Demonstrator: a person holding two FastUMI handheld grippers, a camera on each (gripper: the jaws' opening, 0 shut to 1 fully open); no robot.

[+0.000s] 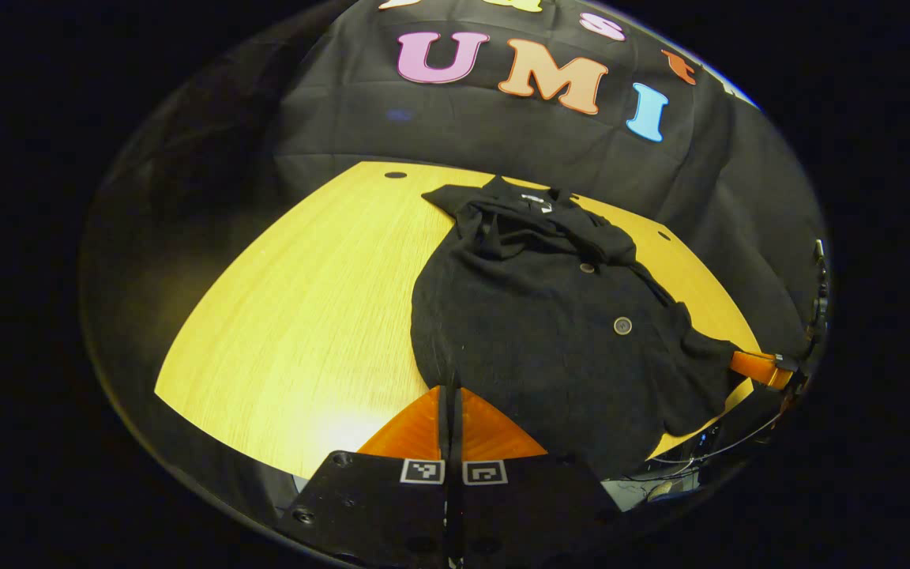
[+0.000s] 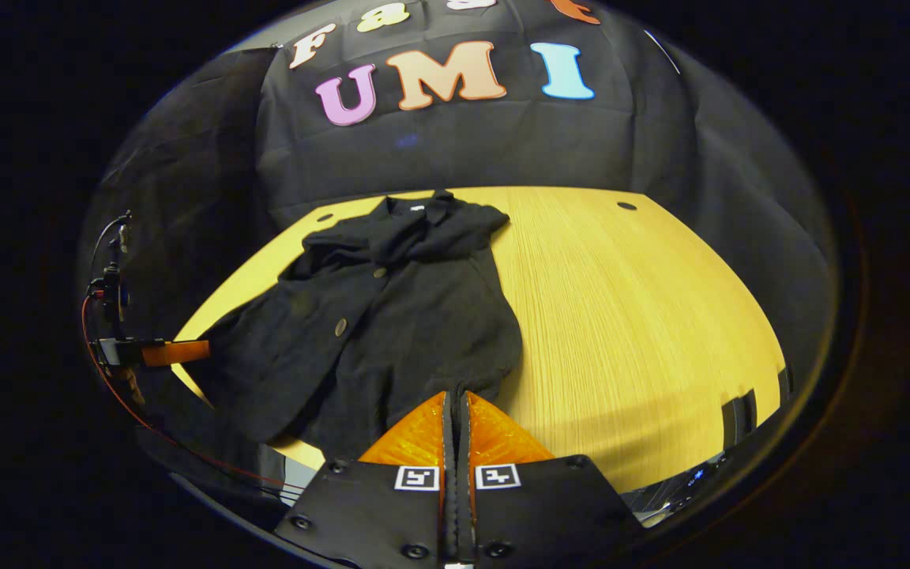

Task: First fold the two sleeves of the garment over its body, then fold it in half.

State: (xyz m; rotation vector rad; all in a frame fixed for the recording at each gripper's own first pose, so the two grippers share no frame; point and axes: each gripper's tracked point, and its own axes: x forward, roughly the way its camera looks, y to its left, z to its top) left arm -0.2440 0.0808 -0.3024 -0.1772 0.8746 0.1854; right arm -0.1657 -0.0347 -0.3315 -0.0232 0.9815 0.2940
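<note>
We see a black garment [image 1: 550,316] lying on a yellow wooden table [image 1: 305,316], its collar toward the far edge by the booth's black wall and its hem toward the near edge. In the left gripper view it covers the right half of the tabletop, with two buttons [image 1: 622,325] showing down its front and cloth bunched across the chest below the collar. In the right gripper view the same garment [image 2: 392,316] lies on the left part of the table [image 2: 644,316], which is bare wood to the right.

The left gripper [image 1: 452,395] sits at the near edge, its fingers pressed together with the tips at the garment's hem; we cannot tell whether any cloth is caught between them. The right gripper [image 2: 455,403] likewise has its fingers closed against each other at the hem's near corner, and again we cannot tell if it pinches fabric. In the right gripper view, the other gripper's finger [image 2: 174,352] touches the garment's left edge.
</note>
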